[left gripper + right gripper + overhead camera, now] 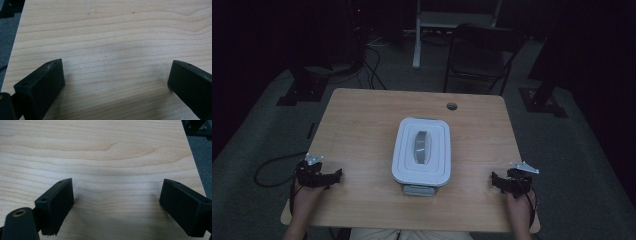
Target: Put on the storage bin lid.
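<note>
Wooden table [362, 130] bears a seemingly lidded white box [421, 151] midway between both released tongs [337, 176] [495, 181].

Two forearms enter from the bottom edge of the high view, one at about 7 o'clock and one at about 5 o'clock. The person's left hand [306, 196] grips the black two-jaw left gripper [337, 175], whose jaws point toward 3 o'clock. The person's right hand [520, 206] grips the matching black two-jaw right gripper [495, 181], jaws pointing toward 9 o'clock. In each gripper view the two black jaws stand wide apart with nothing between them. The grippers are well apart from each other.
</note>
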`<state>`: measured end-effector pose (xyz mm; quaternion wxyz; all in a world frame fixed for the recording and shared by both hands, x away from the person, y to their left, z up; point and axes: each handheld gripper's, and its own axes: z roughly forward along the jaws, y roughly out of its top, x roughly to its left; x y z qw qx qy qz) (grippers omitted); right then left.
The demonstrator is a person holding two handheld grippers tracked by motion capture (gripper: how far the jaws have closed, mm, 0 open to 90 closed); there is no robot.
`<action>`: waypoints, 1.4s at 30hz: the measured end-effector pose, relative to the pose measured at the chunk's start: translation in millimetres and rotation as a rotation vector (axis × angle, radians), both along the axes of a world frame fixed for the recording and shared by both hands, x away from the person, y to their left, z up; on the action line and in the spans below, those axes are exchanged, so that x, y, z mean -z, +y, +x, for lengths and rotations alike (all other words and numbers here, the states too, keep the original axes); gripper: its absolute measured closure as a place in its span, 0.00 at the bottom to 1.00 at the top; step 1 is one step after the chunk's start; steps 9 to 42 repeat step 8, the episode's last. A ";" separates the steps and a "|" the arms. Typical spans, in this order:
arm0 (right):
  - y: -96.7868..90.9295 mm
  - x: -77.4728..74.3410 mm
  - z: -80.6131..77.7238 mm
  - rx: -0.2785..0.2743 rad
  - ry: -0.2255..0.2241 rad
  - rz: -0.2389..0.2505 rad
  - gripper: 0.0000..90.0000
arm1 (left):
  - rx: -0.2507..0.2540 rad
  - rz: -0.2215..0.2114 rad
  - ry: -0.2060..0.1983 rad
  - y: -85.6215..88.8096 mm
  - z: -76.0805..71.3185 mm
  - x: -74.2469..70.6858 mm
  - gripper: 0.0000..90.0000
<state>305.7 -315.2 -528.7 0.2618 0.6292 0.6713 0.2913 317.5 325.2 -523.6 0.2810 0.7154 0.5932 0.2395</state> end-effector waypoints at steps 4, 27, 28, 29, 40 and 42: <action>0.0 0.0 0.4 0.008 0.000 0.001 0.13 | 0.000 0.000 0.000 0.0 0.0 0.0 0.02; -0.4 0.0 0.9 0.012 -0.001 0.000 0.13 | -0.001 -0.001 -0.001 0.0 0.0 0.1 0.02; -0.4 0.0 0.9 0.012 -0.001 0.000 0.13 | -0.001 -0.001 -0.001 0.0 0.0 0.1 0.02; -0.4 0.0 0.9 0.012 -0.001 0.000 0.13 | -0.001 -0.001 -0.001 0.0 0.0 0.1 0.02; -0.4 0.0 0.9 0.012 -0.001 0.000 0.13 | -0.001 -0.001 -0.001 0.0 0.0 0.1 0.02; -0.4 0.0 0.9 0.012 -0.001 0.000 0.13 | -0.001 -0.001 -0.001 0.0 0.0 0.1 0.02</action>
